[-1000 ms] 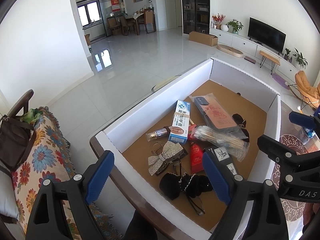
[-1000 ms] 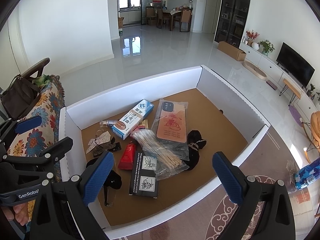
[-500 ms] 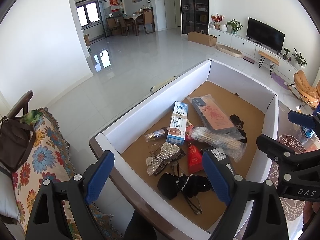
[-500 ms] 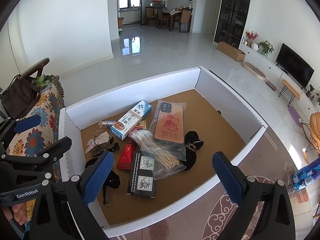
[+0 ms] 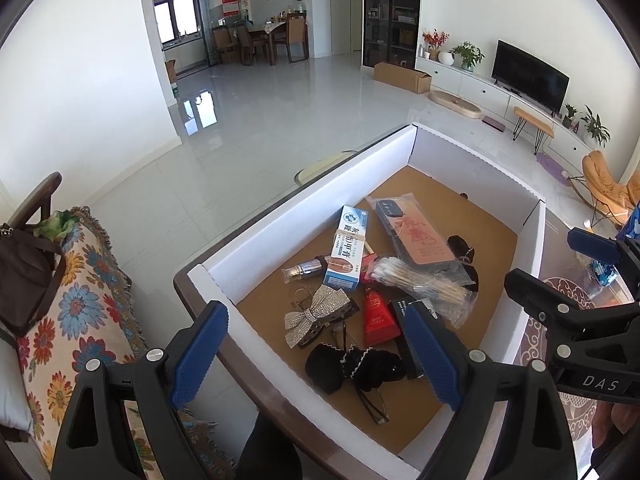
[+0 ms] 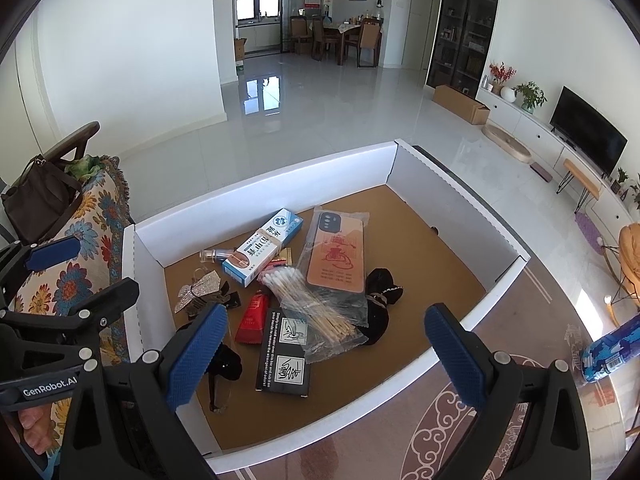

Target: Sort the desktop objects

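Note:
A white-walled cardboard tray (image 6: 264,194) holds a pile: a blue-white box (image 6: 262,246), a bagged phone case (image 6: 336,254), cotton swabs in a bag (image 6: 308,300), a red packet (image 6: 254,318), a black card (image 6: 285,354), a glittery bow clip (image 6: 198,292), a small bottle (image 6: 214,255) and black hair ties (image 6: 378,300). The same pile shows in the left wrist view, with the box (image 5: 347,252) and bow (image 5: 314,314). My left gripper (image 5: 316,350) is open and empty above the tray's near corner. My right gripper (image 6: 324,354) is open and empty above the tray's front.
The tray sits on a glass-topped table with a dark wooden rim (image 5: 248,364). A floral-covered chair (image 5: 72,300) with a brown bag (image 5: 24,272) stands to the left. A blue patterned can (image 6: 610,354) lies on the table at the right.
Both grippers have drifted slightly back from the tray, both still open. Nothing in the tray has moved.

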Motion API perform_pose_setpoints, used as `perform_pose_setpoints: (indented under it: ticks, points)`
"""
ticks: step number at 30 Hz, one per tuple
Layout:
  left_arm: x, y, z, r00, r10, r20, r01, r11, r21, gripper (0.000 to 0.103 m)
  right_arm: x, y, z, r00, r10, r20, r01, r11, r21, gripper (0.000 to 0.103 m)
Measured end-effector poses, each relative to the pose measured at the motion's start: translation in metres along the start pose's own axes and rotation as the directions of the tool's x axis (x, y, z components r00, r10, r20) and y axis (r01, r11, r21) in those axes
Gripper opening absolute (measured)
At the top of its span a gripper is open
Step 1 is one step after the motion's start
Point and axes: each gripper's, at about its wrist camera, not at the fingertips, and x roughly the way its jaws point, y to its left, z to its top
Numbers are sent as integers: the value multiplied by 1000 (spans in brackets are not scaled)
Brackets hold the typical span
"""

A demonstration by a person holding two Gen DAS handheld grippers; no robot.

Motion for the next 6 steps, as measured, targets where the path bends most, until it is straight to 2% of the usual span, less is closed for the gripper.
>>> perform_pose_setpoints:
  ticks: [1,6]
  points:
    - [0,2,1,1000,-8,0,8,1000,-19,103,0,-1,0,1000,-1,1,1,1000,4,99]
    - [0,7,-1,999,-41,16,42,997,-66,103,4,-3,-2,1000,-1,-1,1,1000,20,99]
